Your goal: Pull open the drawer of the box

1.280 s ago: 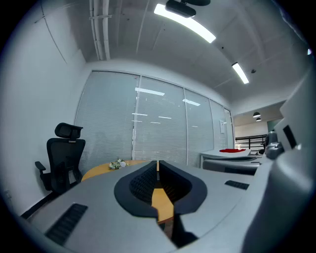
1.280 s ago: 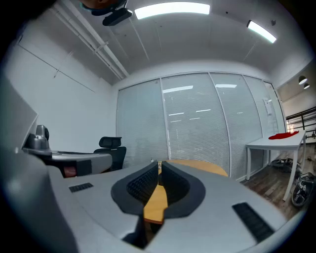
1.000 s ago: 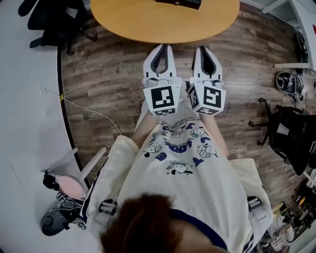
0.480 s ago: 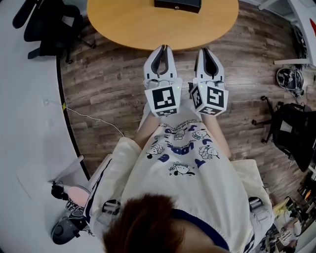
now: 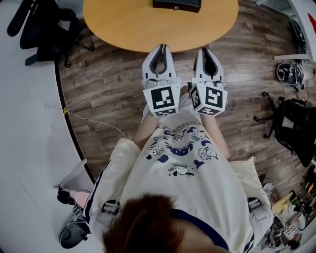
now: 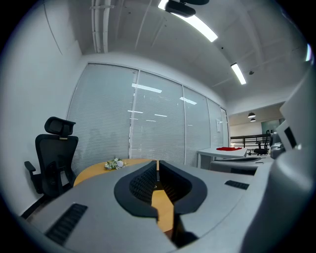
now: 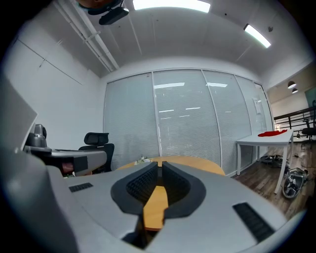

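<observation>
We found the task not yet begun: the box [image 5: 177, 4] sat at the far side of the round table [image 5: 133, 27], well apart from both claws, and its drawer showed no sign of being pulled out, so the reach, the grip and the pull were all left to do. The left gripper [image 5: 160, 48] and the right gripper [image 5: 207, 50] were held side by side close to the person's body, short of the table's near edge. Each had its jaws pressed together, pinching nothing and touching nothing.

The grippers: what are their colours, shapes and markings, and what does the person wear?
The left gripper and right gripper are white-grey with dark-padded tapering claws; each carries a cube with black-and-white square markers. The person wears a cream cartoon-print shirt.
</observation>
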{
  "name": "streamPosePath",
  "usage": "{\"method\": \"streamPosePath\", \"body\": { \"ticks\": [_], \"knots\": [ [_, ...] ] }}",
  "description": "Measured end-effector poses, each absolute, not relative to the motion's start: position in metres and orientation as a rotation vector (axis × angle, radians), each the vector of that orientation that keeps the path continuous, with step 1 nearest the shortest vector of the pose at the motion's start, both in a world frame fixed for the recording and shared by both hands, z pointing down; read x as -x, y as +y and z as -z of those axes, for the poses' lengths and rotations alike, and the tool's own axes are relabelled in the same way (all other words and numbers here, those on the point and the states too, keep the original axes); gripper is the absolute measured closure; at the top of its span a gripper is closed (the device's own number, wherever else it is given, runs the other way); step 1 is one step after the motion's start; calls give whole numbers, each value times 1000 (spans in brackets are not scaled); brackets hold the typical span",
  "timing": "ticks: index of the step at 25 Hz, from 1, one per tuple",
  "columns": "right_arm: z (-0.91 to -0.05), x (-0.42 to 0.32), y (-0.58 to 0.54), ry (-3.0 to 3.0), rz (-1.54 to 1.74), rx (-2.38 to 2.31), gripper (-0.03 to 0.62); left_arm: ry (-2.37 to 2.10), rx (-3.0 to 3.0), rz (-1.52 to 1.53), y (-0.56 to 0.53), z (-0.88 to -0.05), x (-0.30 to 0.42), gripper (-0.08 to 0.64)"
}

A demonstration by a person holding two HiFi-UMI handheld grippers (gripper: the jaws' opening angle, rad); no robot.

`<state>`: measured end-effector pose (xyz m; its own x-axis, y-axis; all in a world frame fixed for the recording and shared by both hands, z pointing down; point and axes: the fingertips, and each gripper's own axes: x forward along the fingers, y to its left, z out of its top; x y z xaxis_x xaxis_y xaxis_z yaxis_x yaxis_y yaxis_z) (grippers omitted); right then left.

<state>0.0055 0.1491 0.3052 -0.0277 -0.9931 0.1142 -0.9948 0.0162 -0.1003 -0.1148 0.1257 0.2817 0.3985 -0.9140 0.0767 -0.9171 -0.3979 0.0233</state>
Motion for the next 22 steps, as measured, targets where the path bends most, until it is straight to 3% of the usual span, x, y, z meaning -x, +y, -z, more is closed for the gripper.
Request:
{"method": "streamPosePath", "body": {
  "ticks": [22],
  "knots": [
    [-313,-45,78,-2253,-244,-2161,549,-1703,-2548,-118,60,-294,78,534]
  ]
}}
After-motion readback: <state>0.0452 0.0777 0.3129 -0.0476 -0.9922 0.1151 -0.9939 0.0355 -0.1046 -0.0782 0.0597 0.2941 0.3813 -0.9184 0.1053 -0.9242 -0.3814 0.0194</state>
